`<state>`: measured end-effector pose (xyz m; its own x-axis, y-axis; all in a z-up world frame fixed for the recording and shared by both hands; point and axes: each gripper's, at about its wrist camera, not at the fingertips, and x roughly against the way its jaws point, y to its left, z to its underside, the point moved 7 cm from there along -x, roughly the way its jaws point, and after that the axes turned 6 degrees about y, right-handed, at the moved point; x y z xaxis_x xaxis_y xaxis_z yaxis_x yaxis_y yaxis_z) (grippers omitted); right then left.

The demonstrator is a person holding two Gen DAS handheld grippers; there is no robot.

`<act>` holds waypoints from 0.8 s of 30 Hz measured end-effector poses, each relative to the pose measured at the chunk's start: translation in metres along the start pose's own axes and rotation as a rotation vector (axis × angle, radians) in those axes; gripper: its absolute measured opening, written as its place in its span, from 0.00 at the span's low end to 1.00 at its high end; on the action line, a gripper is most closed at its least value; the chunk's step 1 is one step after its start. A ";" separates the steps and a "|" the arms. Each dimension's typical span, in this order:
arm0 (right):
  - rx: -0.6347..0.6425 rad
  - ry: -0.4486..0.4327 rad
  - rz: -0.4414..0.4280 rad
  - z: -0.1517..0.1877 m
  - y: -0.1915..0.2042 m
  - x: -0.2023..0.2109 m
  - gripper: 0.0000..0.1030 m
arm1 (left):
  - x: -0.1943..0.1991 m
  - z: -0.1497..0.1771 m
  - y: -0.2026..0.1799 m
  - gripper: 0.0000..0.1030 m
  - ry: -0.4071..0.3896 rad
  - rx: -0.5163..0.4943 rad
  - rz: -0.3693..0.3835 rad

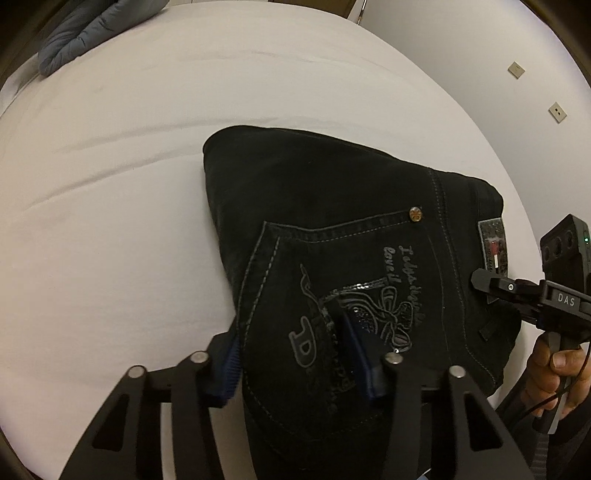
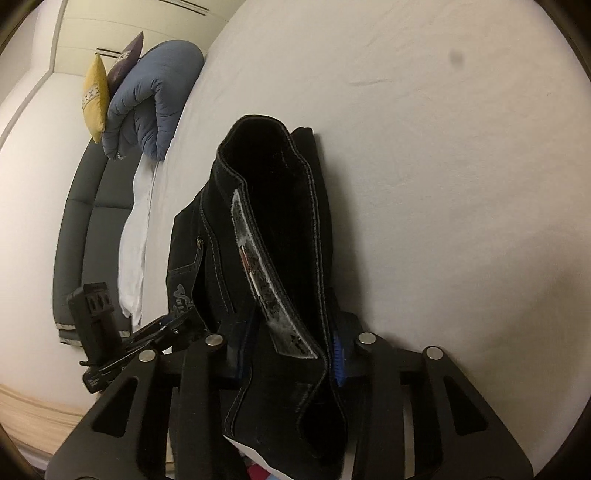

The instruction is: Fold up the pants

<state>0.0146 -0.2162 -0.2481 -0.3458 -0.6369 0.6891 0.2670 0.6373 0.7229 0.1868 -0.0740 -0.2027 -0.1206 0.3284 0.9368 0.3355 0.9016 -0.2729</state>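
Observation:
Black jeans (image 1: 332, 206) lie folded into a thick bundle on the white bed (image 1: 110, 184), back pocket with embroidery facing up. My left gripper (image 1: 295, 354) has its blue-padded fingers closed around the near edge of the bundle at the pocket. My right gripper (image 2: 291, 350) is shut on the waistband (image 2: 280, 229) end, which gapes open with the leather label showing. The right gripper also shows in the left wrist view (image 1: 491, 284) at the right edge of the jeans. The left gripper shows at the lower left of the right wrist view (image 2: 173, 325).
A folded blue duvet (image 2: 147, 99) with a yellow cushion (image 2: 94, 96) and a purple cushion lies at the head of the bed, also in the left wrist view (image 1: 81, 33). A grey headboard (image 2: 81, 221) and white wall with sockets (image 1: 517, 70) border the bed.

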 end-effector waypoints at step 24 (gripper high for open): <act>0.241 -0.143 0.125 -0.018 0.081 0.066 0.16 | 0.062 -0.023 -0.061 0.19 -0.155 -0.081 -0.061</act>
<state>0.0296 -0.2141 -0.1431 -0.4517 -0.4902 0.7455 0.1001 0.8024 0.5883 0.1803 -0.1149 -0.1230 -0.2834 0.3185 0.9046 0.3964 0.8978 -0.1919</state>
